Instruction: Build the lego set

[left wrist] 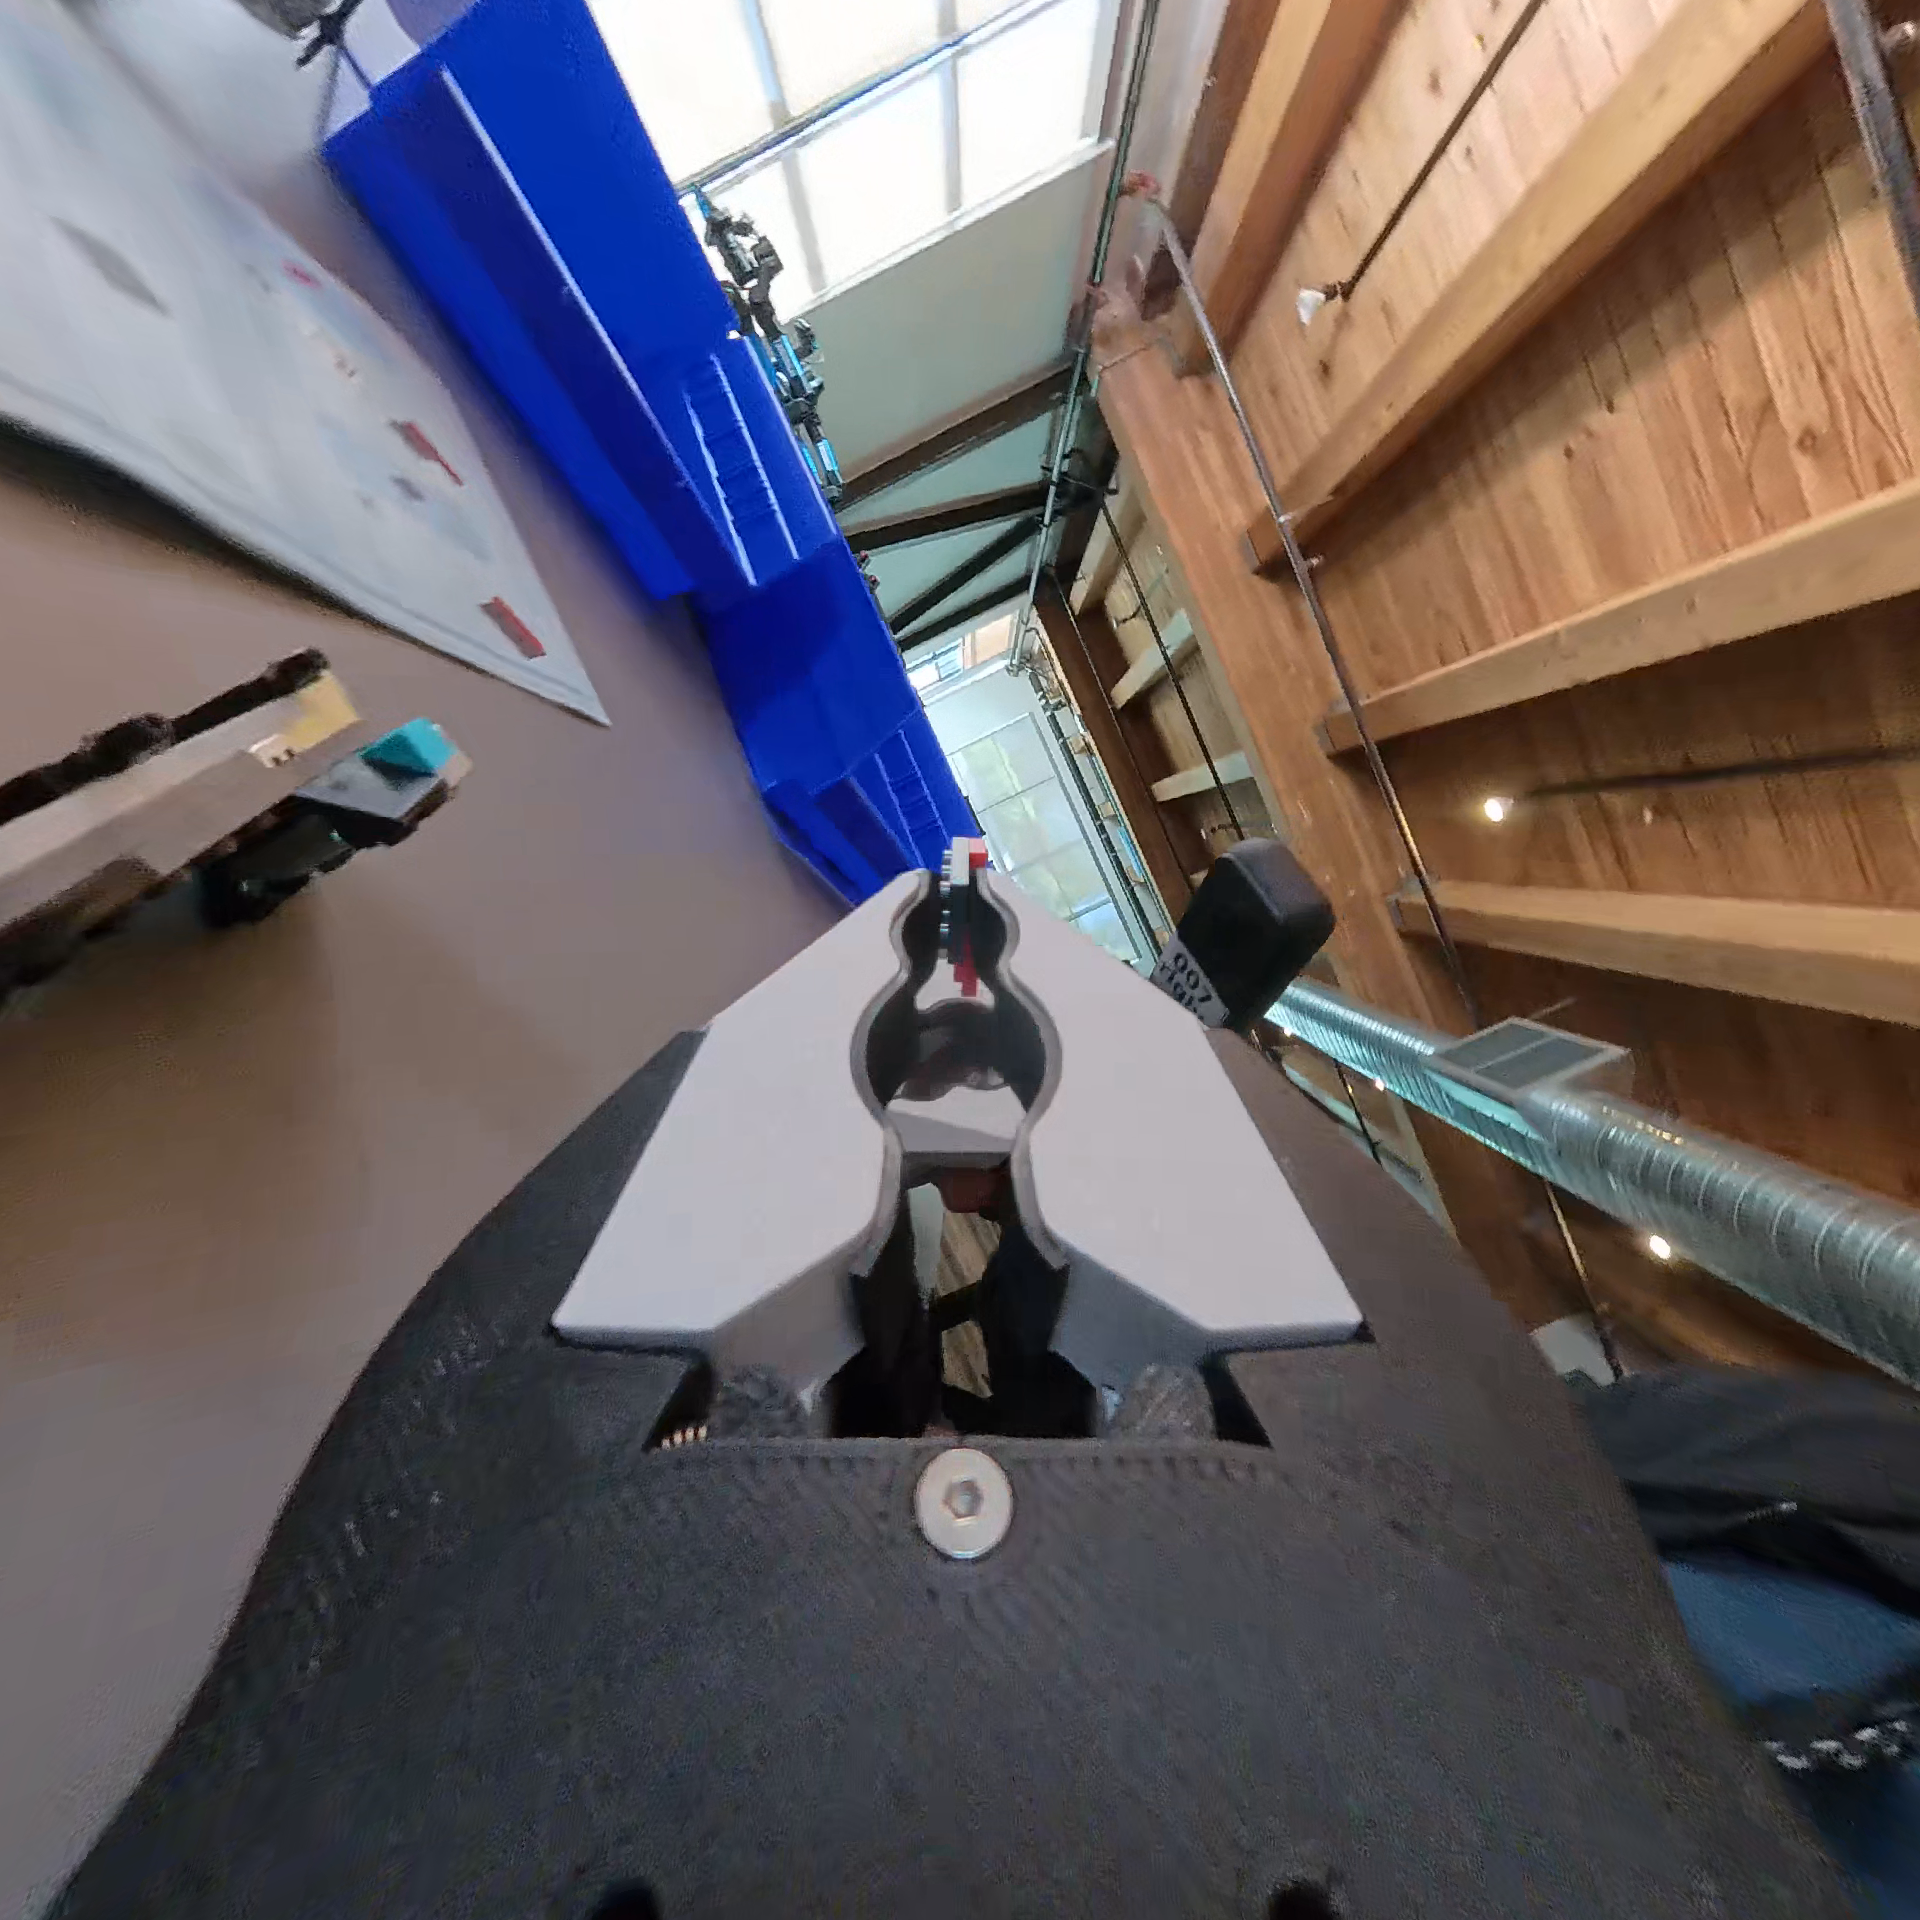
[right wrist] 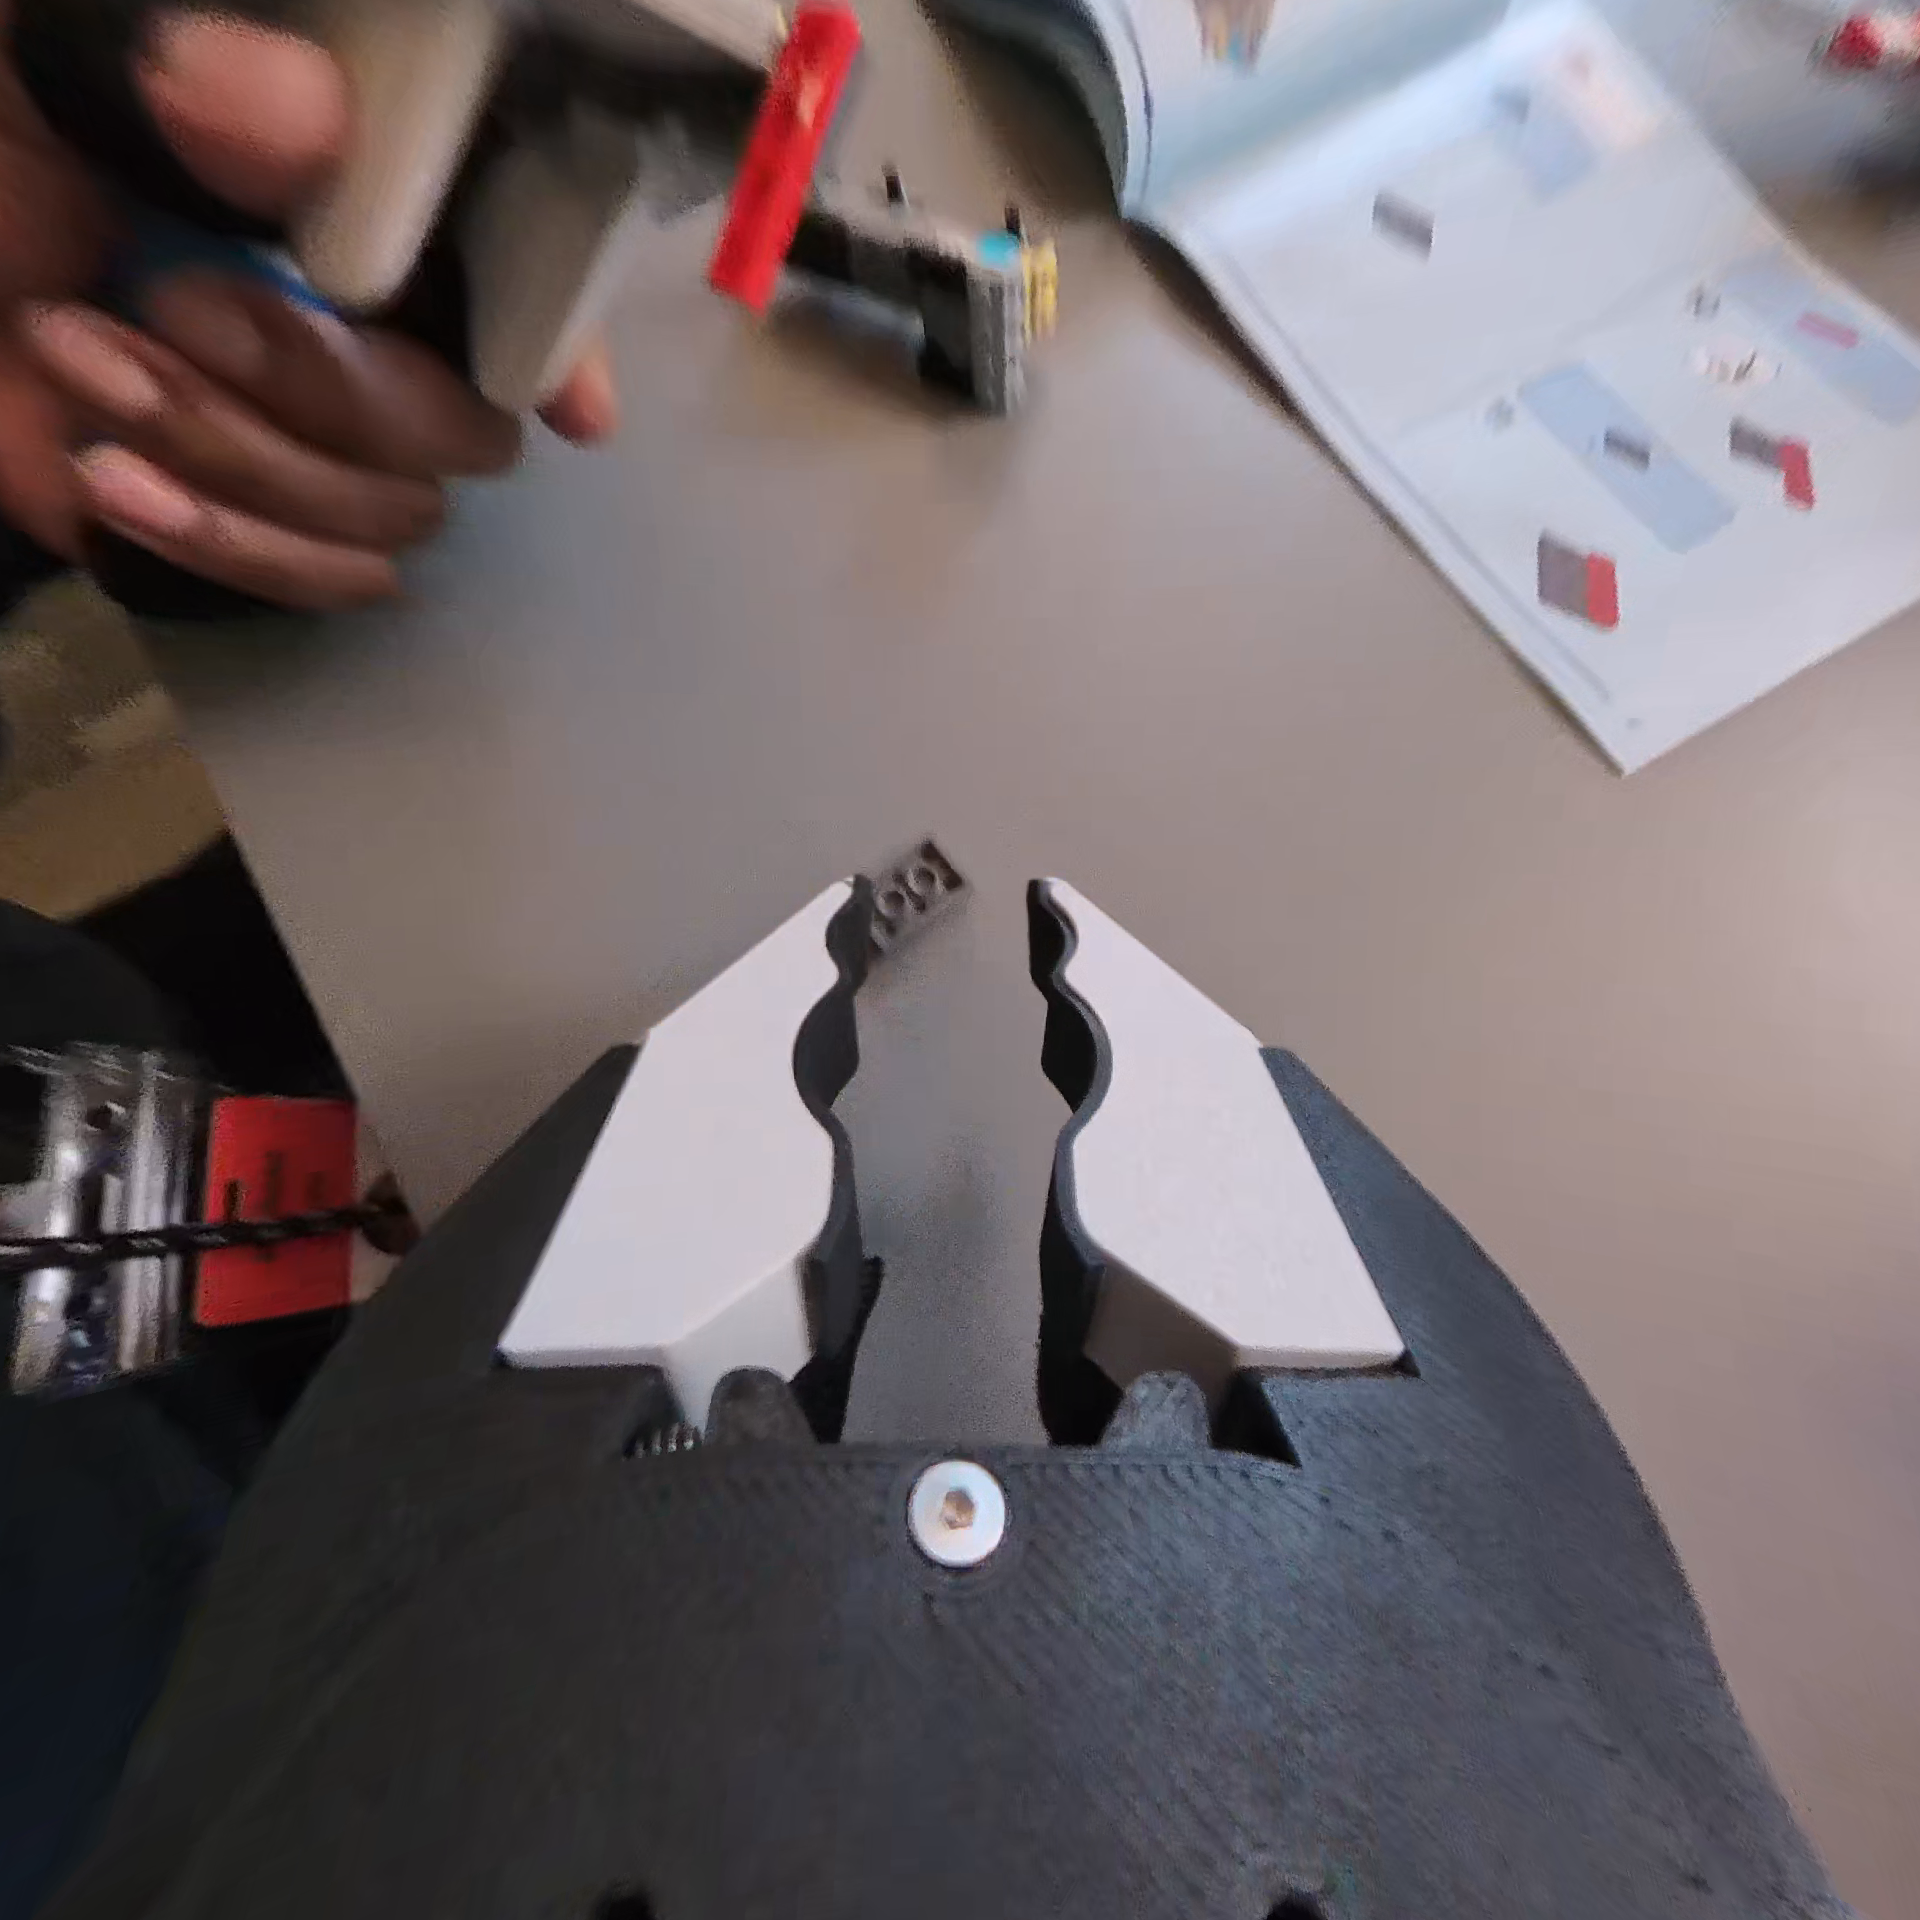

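My left gripper (left wrist: 961,906) is shut on a thin red lego piece (left wrist: 964,940), seen edge-on with white and black layers, and lifted off the table. In the right wrist view a hand holds that gripper (right wrist: 727,145) at the upper left, with the red piece (right wrist: 787,156) tilted in its tips. The grey and black partly built model (right wrist: 935,301) with teal and yellow bits stands just behind it, and also shows in the left wrist view (left wrist: 400,764). My right gripper (right wrist: 945,890) is open low over the table. A small dark grey studded plate (right wrist: 920,894) lies at its left fingertip.
An open instruction booklet (right wrist: 1558,343) lies at the upper right, and also shows in the left wrist view (left wrist: 260,395). Blue bins (left wrist: 623,364) line the table's far side. A metal object with a red tag (right wrist: 275,1210) hangs off the table's near left edge. The gap from one gripper's tips to the other's is roughly 11 cm.
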A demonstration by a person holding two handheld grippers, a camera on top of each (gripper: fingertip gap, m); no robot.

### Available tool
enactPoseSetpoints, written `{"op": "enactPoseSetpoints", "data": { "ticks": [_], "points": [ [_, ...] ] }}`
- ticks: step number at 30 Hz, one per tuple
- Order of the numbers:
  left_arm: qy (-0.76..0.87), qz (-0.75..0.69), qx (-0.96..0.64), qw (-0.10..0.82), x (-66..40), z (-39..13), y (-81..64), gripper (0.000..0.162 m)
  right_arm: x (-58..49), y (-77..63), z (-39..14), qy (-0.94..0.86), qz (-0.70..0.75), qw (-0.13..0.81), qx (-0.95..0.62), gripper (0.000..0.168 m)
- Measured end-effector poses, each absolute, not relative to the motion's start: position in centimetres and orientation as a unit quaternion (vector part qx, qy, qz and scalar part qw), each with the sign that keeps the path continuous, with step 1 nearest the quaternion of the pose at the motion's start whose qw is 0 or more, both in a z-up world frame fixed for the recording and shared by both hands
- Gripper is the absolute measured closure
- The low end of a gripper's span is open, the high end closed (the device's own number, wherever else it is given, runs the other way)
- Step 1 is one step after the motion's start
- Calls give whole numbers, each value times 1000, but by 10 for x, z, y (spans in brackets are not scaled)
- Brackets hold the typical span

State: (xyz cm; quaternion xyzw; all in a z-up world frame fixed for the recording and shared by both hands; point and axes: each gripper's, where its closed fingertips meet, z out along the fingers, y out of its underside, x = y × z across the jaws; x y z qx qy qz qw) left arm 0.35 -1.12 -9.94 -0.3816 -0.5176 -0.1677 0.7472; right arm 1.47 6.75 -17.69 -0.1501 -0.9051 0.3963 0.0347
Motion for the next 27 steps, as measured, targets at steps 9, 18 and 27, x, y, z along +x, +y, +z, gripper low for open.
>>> {"op": "enactPoseSetpoints", "data": {
  "ticks": [9,18,27],
  "points": [
    [-545,-181,-378,726,2,-110,-5,158,27,61,-193,-917,371,-4,-148,141],
    [-542,-184,-382,726,3,-109,-3,158,35,44,-195,-933,353,27,-65,139],
    [-549,-191,-389,714,3,-114,2,158,33,53,-195,-930,358,23,-76,152]
  ]
}}
